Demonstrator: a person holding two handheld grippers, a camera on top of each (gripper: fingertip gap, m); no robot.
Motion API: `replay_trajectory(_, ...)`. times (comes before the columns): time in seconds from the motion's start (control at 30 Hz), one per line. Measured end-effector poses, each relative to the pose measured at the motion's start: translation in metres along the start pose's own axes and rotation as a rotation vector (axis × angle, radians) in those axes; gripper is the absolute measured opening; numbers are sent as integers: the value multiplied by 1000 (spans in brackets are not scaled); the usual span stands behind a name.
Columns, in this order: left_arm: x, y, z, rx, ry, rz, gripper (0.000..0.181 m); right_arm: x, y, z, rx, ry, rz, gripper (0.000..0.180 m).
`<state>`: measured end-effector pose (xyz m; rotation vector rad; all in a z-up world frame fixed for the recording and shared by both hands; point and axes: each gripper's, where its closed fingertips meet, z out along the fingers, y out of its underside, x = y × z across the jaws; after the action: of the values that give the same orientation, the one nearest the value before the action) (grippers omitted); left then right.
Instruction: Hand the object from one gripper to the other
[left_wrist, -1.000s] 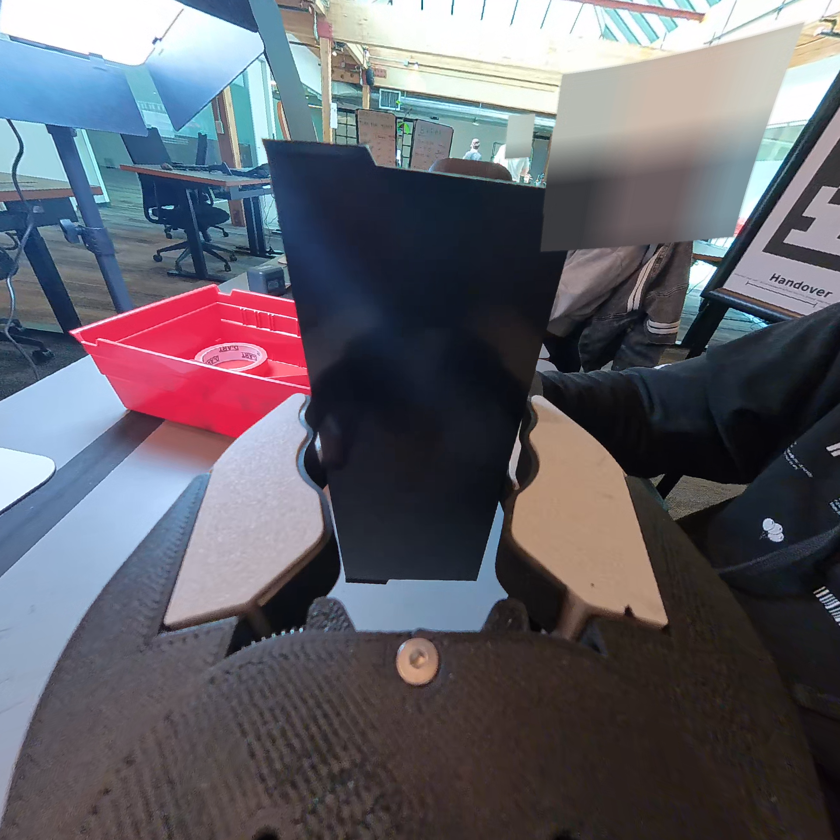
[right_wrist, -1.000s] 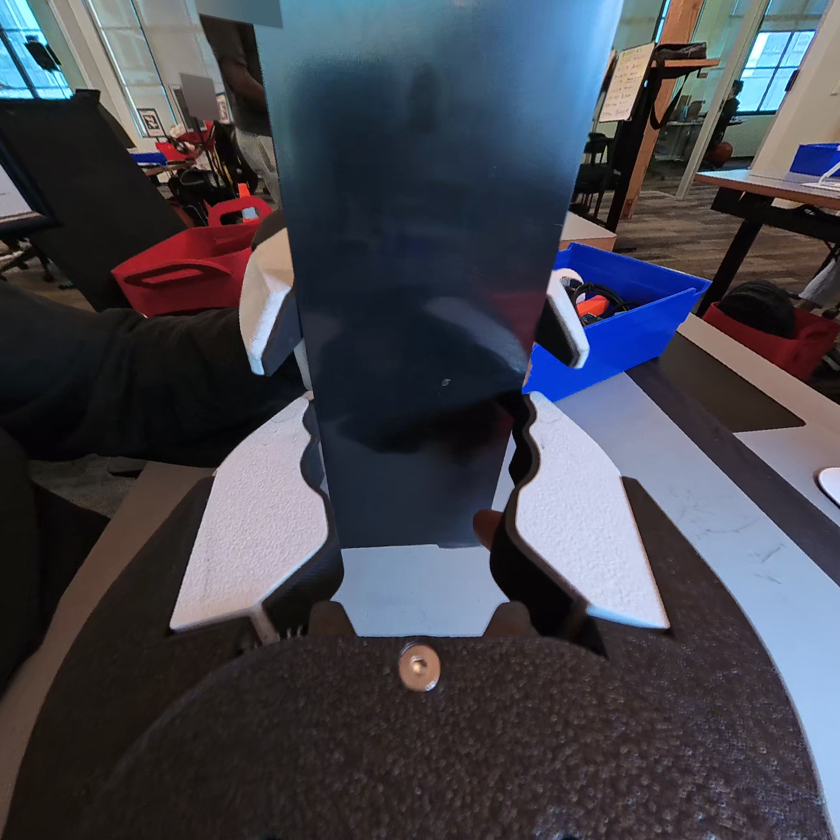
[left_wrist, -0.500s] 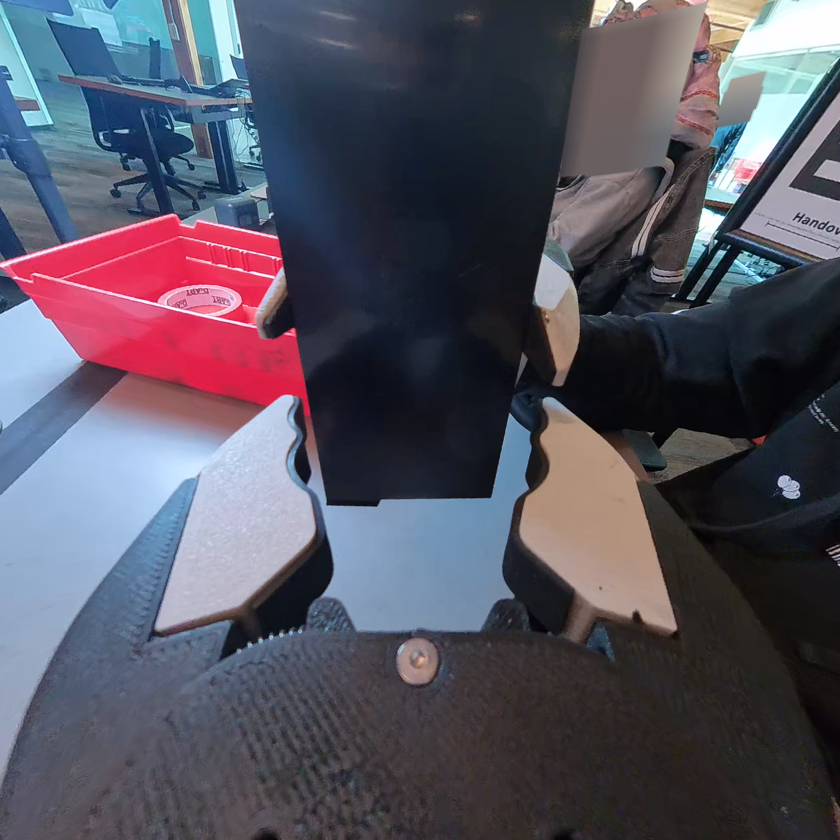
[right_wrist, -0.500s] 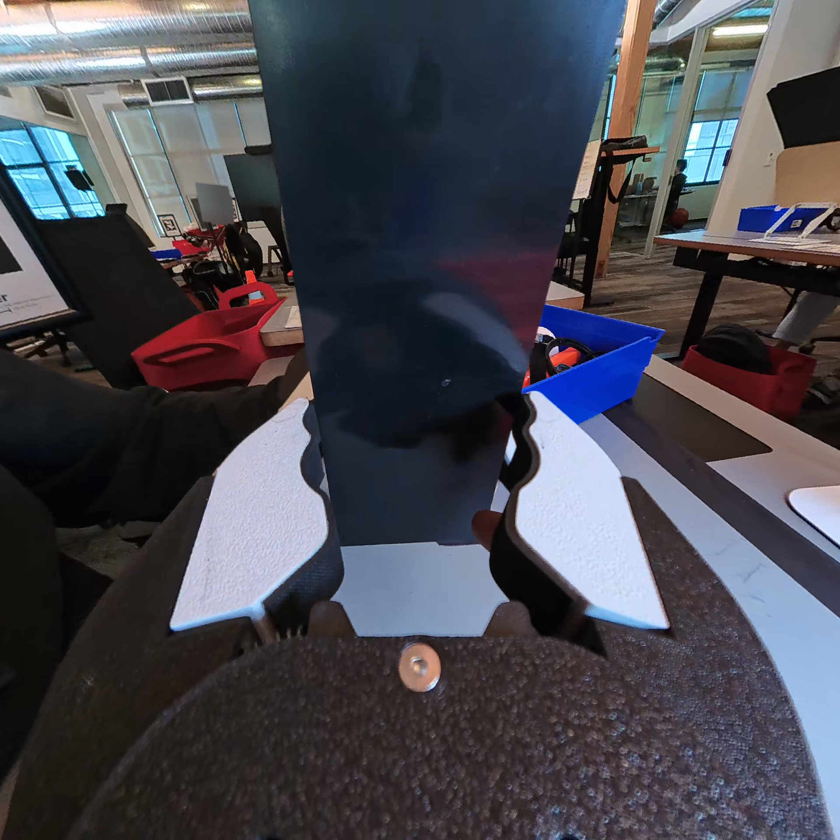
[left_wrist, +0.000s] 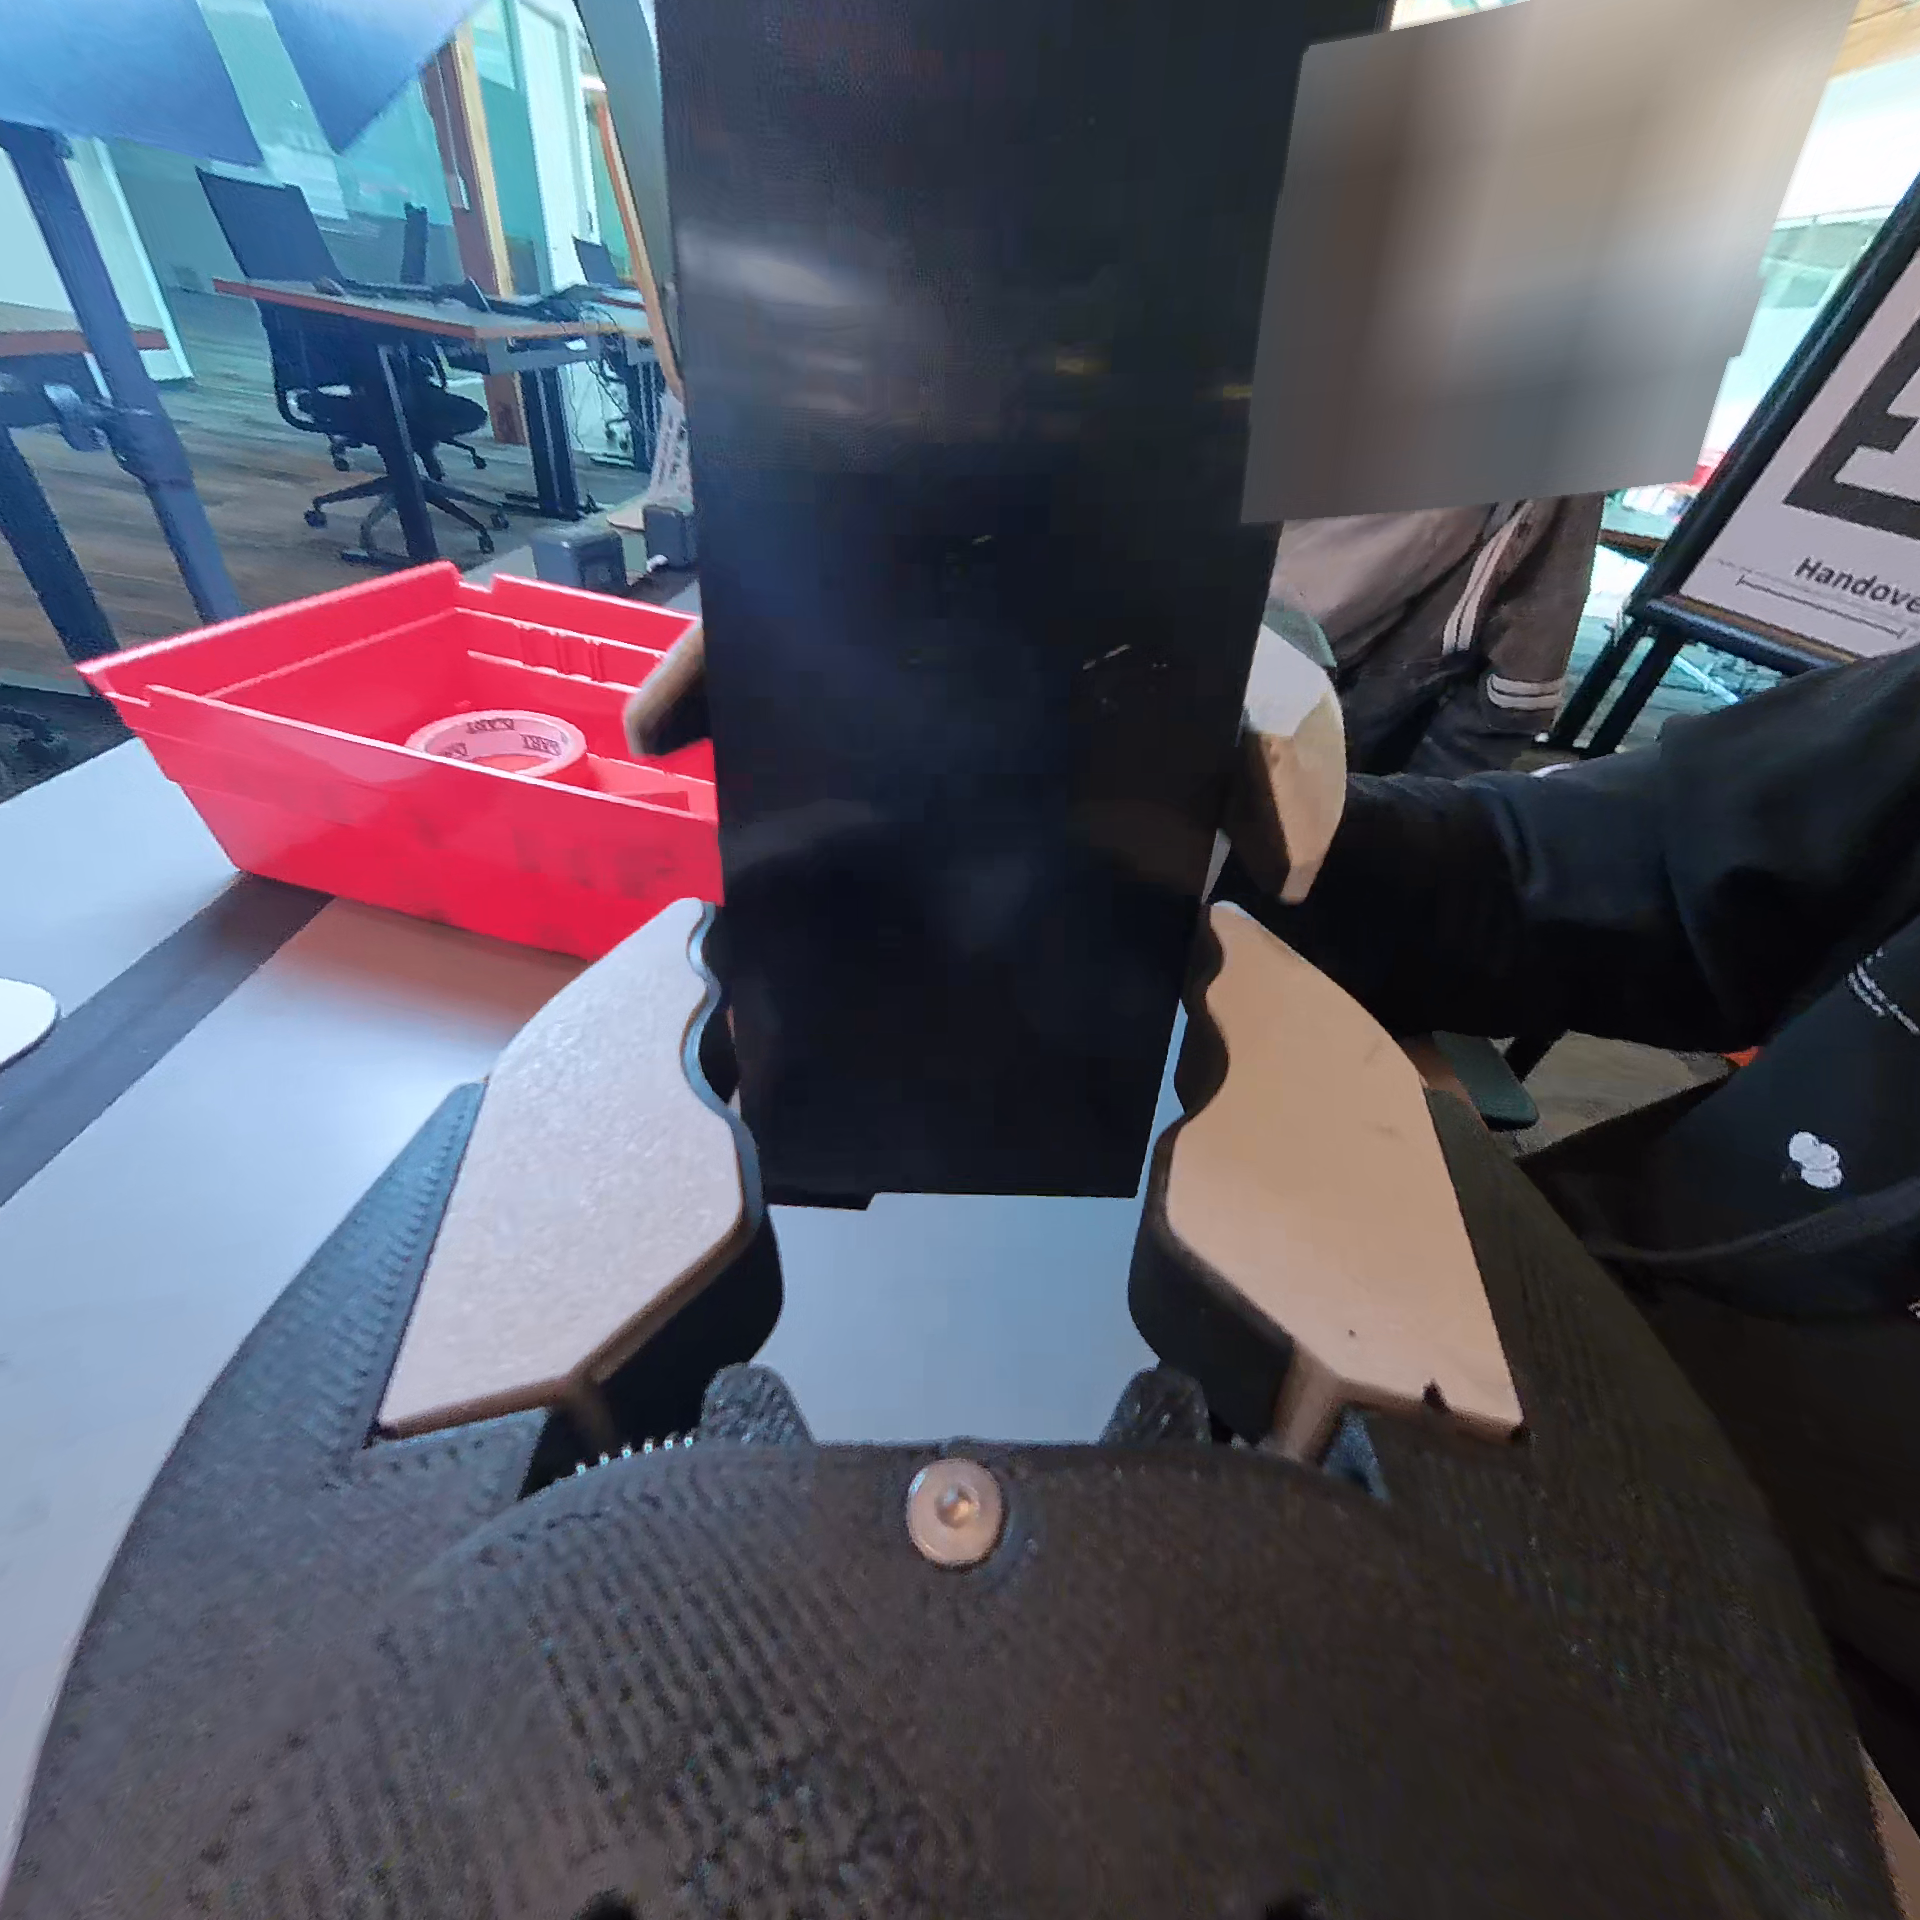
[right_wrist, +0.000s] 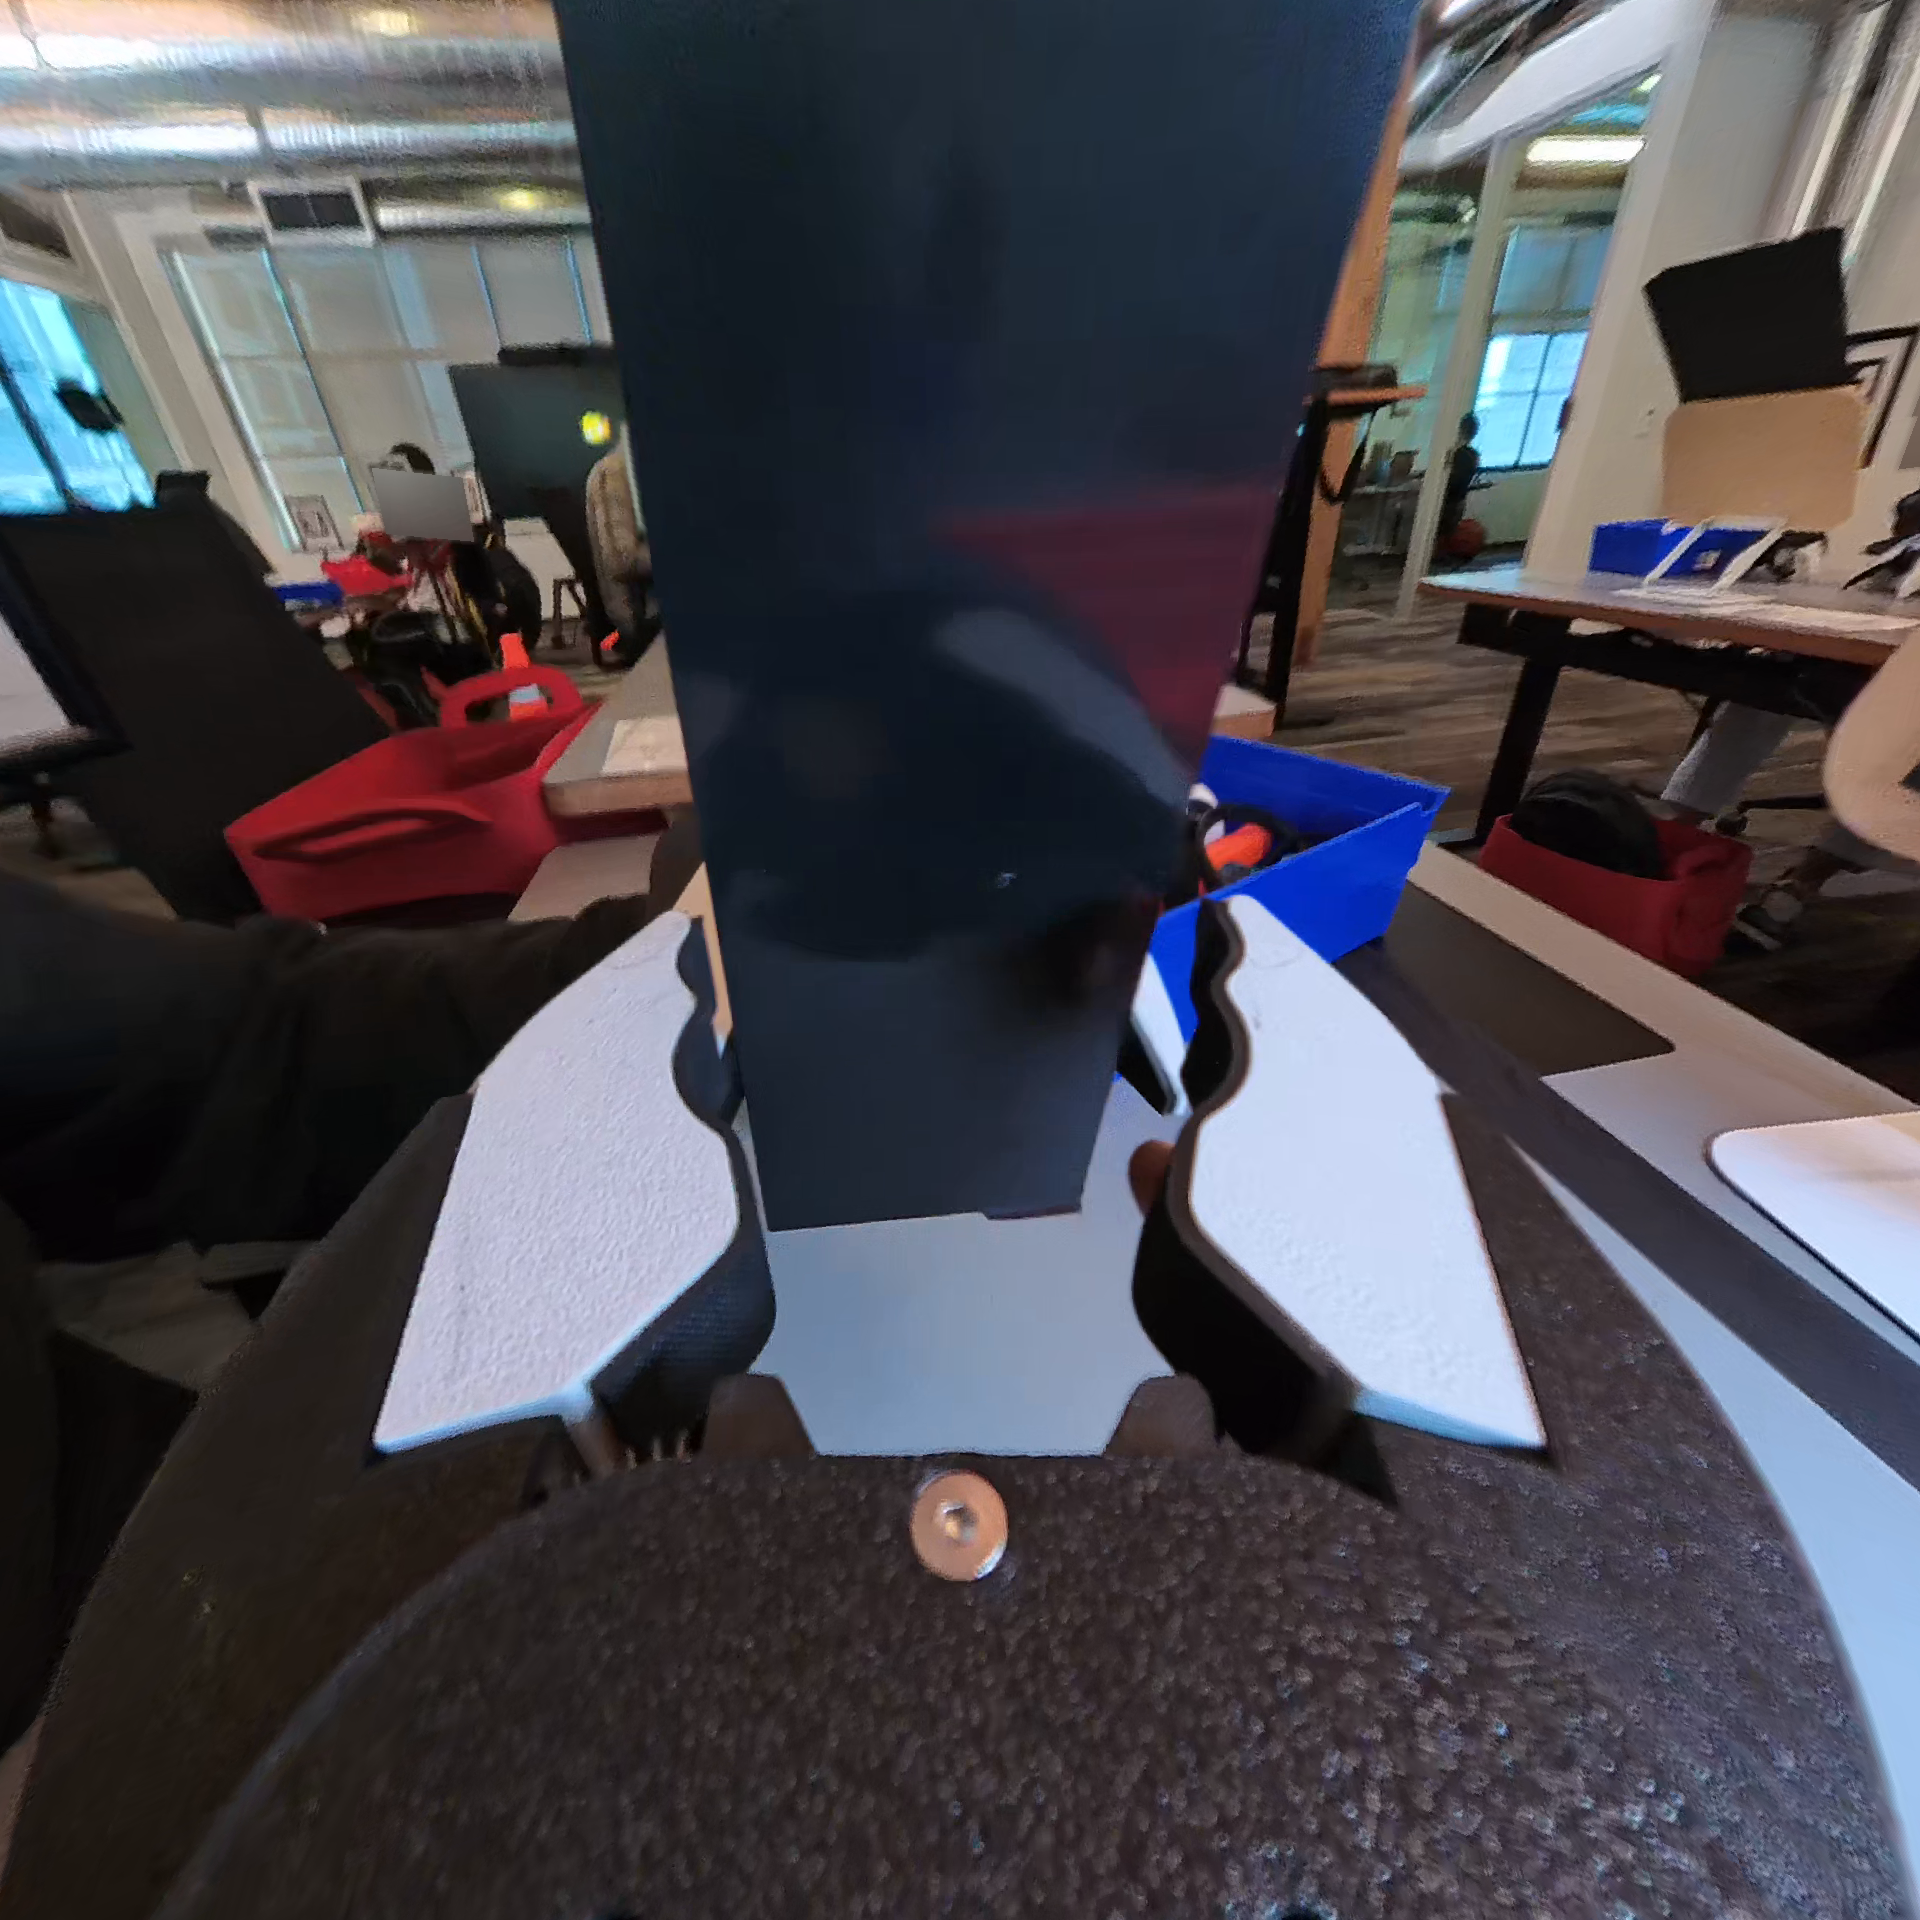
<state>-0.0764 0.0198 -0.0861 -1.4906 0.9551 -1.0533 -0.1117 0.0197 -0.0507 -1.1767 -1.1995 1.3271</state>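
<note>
The black panel (left_wrist: 966, 727) stands upright above the table (left_wrist: 208, 1143), pinched from two opposite sides, because this is the overlap of a handover: neither tool should be the only support until the other has a sure hold.

In the left wrist view, your left gripper (left_wrist: 958, 925) is narrowed onto the panel's lower end. Both pads press its side edges at 9 and 3 o'clock, and the bottom edge sits low between the fingers. I judge that a firm, deep grasp, chosen so the tall sheet cannot swing.

Beyond it, the pale fingers (left_wrist: 1288, 790) of the other tool flank the same panel higher up. In the right wrist view, your right gripper (right_wrist: 956, 914) touches the panel (right_wrist: 935, 623) on the 9 o'clock side, but a thin gap shows at 3 o'clock. The view is blurred, so I cannot tell whether it is gripping or letting go.

Your dark sleeve (left_wrist: 1558, 883) reaches in from 3 o'clock. At 9 o'clock a red bin (left_wrist: 364, 810) holds a tape roll (left_wrist: 499, 740). In the right view a blue bin (right_wrist: 1320, 883) sits at 3 o'clock. All are well clear of the exchange.
</note>
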Motion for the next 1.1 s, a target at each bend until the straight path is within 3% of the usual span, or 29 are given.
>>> replay_trajectory(0.1, -5, -12, -9, 65, -18, -9, 84, 8, -7, -10, 28, 2, 44, 93)
replay_trajectory(0.4, -8, -27, -19, 156, -18, -41, 84, -3, 50, 14, -173, -80, 64, 94)
replay_trajectory(0.53, -4, -27, -14, 162, 0, -48, 84, -6, 49, 19, -153, -66, 67, 80)
replay_trajectory(1.1, -10, -12, -17, 100, 20, -101, 87, 10, 21, -1, -47, -30, 104, 80)
